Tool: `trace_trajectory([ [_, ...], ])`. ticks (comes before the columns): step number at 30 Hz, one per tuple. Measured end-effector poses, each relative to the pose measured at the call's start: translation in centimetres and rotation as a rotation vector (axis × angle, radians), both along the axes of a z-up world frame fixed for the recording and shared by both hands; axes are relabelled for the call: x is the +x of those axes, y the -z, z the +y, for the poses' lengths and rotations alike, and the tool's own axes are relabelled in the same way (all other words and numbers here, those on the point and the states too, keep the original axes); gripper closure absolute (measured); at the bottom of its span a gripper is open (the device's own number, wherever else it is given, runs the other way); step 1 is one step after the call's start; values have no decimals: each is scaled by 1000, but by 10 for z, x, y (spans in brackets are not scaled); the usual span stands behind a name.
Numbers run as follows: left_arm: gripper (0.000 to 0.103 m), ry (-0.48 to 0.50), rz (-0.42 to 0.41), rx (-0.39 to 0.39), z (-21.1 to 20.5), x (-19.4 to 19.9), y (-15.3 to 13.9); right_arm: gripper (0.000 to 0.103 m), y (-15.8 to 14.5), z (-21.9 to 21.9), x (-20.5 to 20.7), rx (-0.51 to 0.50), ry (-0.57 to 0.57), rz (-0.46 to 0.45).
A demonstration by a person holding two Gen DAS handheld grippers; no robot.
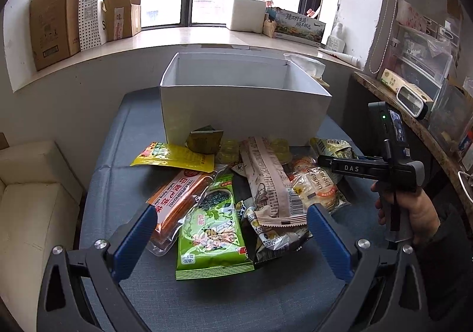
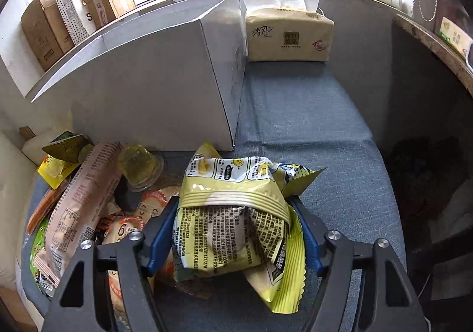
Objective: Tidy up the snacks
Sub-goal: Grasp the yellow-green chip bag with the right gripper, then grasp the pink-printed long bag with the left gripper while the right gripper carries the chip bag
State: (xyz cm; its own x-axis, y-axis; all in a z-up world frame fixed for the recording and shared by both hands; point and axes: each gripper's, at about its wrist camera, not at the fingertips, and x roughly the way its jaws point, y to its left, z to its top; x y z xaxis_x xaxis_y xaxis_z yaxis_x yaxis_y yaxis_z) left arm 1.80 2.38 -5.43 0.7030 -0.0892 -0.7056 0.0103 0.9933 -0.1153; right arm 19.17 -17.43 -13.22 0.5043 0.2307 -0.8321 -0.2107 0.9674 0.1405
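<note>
A pile of snack packs lies on the blue cloth [image 2: 310, 113] in front of an open white box [image 1: 245, 113]. My right gripper [image 2: 233, 201] is shut on a crumpled yellow snack bag [image 2: 233, 231] at the pile's right edge, one blue pad on each side of it. My left gripper [image 1: 232, 210] hovers open above the pile, over a green seaweed bag [image 1: 211, 231] and beside an orange pack [image 1: 180, 198]. A long pink pack [image 1: 266, 181], a flat yellow pouch [image 1: 174, 157] and jelly cups [image 1: 229, 150] lie behind. A hand [image 1: 414, 213] holds the right gripper at the right.
The white box's corner [image 2: 147, 89] stands close behind the held bag. A tissue pack [image 2: 289, 36] sits behind the box on the right. A cream cushion [image 1: 32, 198] borders the cloth on the left, a cluttered shelf [image 1: 414, 125] on the right. Cardboard boxes [image 1: 50, 27] line the windowsill.
</note>
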Motion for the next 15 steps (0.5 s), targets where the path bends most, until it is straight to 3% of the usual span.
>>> trace_trajectory([
  [4,0,9,-9,39,-4,4,-2,34,-9,-9,-9,7,-8,-44],
  [9,0,37,5,16,-10,23,-3,34,-31,-39,-30,76,31,-88],
  [15,0,56,105,71,-39,68,10,34,-63,-73,-64,158,74,-158],
])
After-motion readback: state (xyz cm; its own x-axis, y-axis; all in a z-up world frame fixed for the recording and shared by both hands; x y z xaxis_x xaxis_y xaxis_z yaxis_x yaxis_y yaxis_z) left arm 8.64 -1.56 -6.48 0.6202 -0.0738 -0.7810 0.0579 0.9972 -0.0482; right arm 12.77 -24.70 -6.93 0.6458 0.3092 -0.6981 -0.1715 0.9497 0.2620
